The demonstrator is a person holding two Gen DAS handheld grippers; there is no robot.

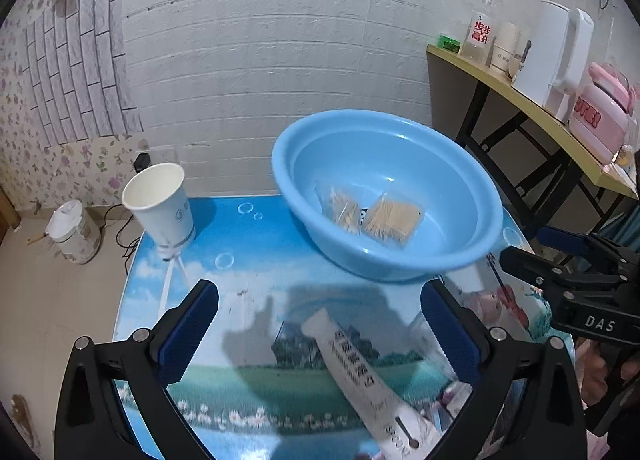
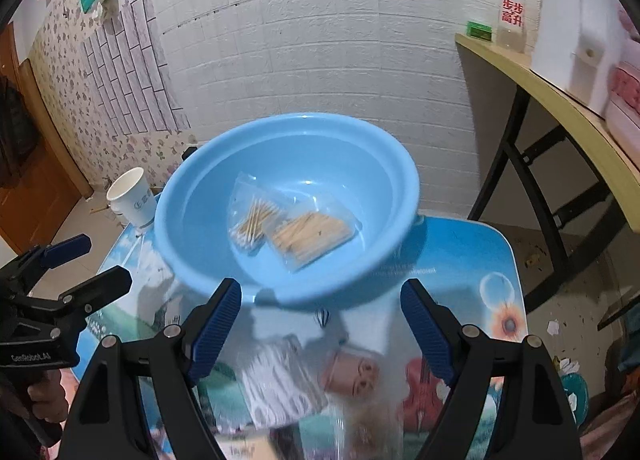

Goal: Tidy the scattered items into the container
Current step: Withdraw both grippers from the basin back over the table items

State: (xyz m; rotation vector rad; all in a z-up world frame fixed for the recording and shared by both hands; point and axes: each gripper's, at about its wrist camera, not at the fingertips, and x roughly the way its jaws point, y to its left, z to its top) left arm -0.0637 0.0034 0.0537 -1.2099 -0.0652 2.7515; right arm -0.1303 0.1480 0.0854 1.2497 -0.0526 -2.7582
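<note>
A blue basin (image 1: pixel 400 264) (image 2: pixel 192 244) stands on the picture-printed table and holds a bag of cotton swabs (image 2: pixel 254 223) and a bag of toothpicks (image 2: pixel 312 238). My left gripper (image 1: pixel 320 324) is open above a white tube (image 1: pixel 360 372) lying on the table between its fingers. My right gripper (image 2: pixel 320 324) is open above a clear bag of white sticks (image 2: pixel 280 380) lying on the table. The right gripper also shows in the left wrist view (image 1: pixel 560 272), and the left gripper in the right wrist view (image 2: pixel 80 268).
A white paper cup (image 1: pixel 162 203) (image 2: pixel 134 195) stands at the table's far left corner. A yellow side table (image 1: pixel 520 99) on the right carries a bottle, cups, a white appliance and a pink one. A white bucket (image 1: pixel 74 230) sits on the floor at left.
</note>
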